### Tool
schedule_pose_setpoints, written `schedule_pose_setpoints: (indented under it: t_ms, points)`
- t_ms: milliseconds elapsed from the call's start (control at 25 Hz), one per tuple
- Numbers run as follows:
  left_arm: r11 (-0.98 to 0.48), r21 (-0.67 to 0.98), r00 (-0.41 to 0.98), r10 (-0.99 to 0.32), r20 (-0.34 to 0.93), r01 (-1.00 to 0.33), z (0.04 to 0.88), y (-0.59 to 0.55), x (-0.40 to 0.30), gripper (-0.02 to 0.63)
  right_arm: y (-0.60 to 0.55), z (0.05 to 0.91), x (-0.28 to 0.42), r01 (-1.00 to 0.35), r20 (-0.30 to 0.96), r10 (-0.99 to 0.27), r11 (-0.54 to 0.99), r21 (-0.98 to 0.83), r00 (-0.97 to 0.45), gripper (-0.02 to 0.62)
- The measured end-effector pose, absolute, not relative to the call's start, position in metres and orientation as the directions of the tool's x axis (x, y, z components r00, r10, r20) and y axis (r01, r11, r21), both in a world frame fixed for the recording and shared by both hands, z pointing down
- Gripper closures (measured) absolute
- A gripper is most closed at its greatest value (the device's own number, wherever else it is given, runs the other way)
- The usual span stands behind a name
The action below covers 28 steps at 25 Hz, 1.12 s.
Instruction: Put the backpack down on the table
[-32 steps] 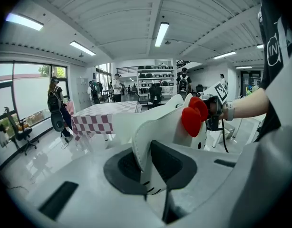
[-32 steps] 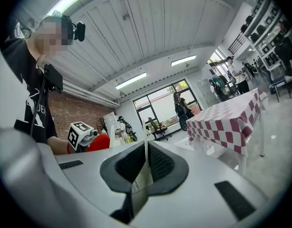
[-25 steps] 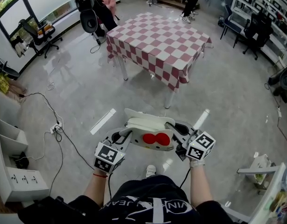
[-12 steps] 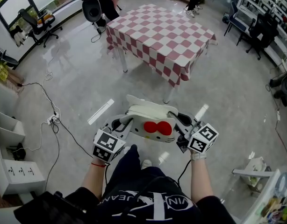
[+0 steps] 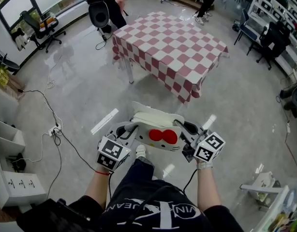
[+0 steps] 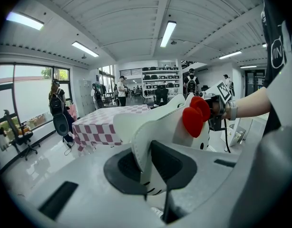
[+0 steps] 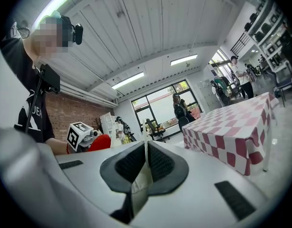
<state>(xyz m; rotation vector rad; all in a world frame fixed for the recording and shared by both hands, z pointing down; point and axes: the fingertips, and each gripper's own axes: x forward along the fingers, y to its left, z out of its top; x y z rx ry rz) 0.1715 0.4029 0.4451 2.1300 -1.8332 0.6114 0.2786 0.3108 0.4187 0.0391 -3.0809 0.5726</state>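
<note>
The white cat-face backpack [image 5: 155, 128], red bow [image 5: 163, 137] facing up at you, hangs in the air in front of your waist, above the grey floor [image 5: 81, 91], carried between both grippers. Your left gripper [image 5: 127, 133] is clamped on the padded white edge at one side; your right gripper [image 5: 187, 131] is pinched tight on a thin white flap at the other. The table [image 5: 170, 45], under a red-and-white checked cloth, stands well ahead, apart from the load. Judged progress: grasp and lift done; approach, lowering onto the table and release not yet done.
</note>
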Motion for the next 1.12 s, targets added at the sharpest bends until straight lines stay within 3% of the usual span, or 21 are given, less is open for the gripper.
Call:
schedule_pose_setpoints:
  t_ms: [1120]
  points:
    - [-0.250,-0.046,0.194,-0.844,0.499,-0.967,0.459,0.261,0.002,0.557,0.177,0.435,0.114,-0.100,0.064,-0.081,0.909,-0.404,-0.995,0.584]
